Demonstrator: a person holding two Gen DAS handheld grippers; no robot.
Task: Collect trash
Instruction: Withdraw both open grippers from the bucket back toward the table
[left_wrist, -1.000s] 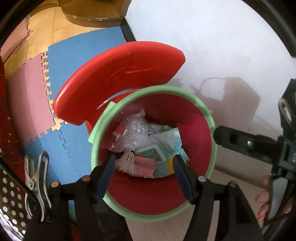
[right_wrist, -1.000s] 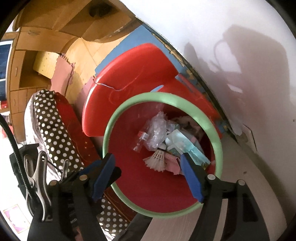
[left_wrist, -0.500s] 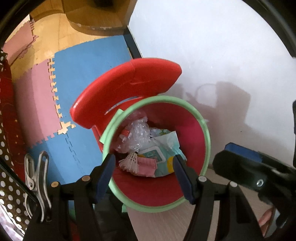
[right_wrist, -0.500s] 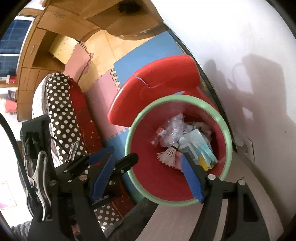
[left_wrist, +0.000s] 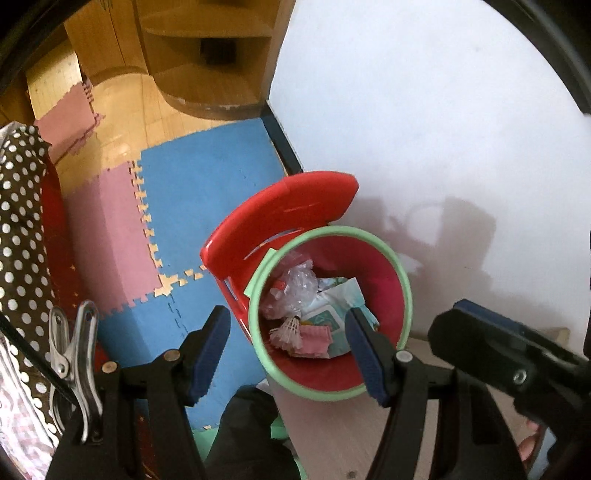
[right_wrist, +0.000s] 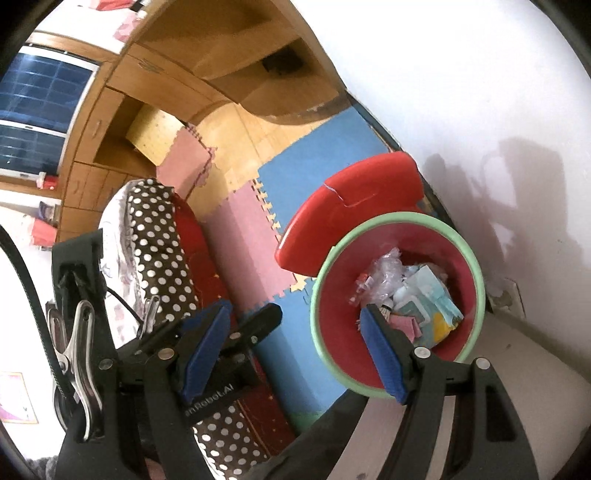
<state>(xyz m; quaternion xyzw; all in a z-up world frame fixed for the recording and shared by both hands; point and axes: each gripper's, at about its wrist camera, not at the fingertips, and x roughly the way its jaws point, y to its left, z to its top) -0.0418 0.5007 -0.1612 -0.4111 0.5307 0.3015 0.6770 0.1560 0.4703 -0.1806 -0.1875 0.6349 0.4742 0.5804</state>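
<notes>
Foam puzzle mats (left_wrist: 207, 192), round plastic bin (left_wrist: 404, 280)

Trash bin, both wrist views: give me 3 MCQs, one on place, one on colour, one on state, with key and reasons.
1. Where does the shuttlecock lie?
A. Inside the trash bin
B. On the blue foam mat
C. Between the left gripper's fingers

2. What colour is the bin's rim?
A. Black
B. Light green
C. Yellow

3. How do the two grippers stand?
A. Both shut on trash
B. Left gripper shut on the shuttlecock, right open
C. Both open and empty

Key:
1 A: the shuttlecock rests among the wrappers on the bin's floor.
2 B: a light green ring tops the red wall.
3 C: left gripper and right gripper show blue pads wide apart with nothing between them.
</notes>
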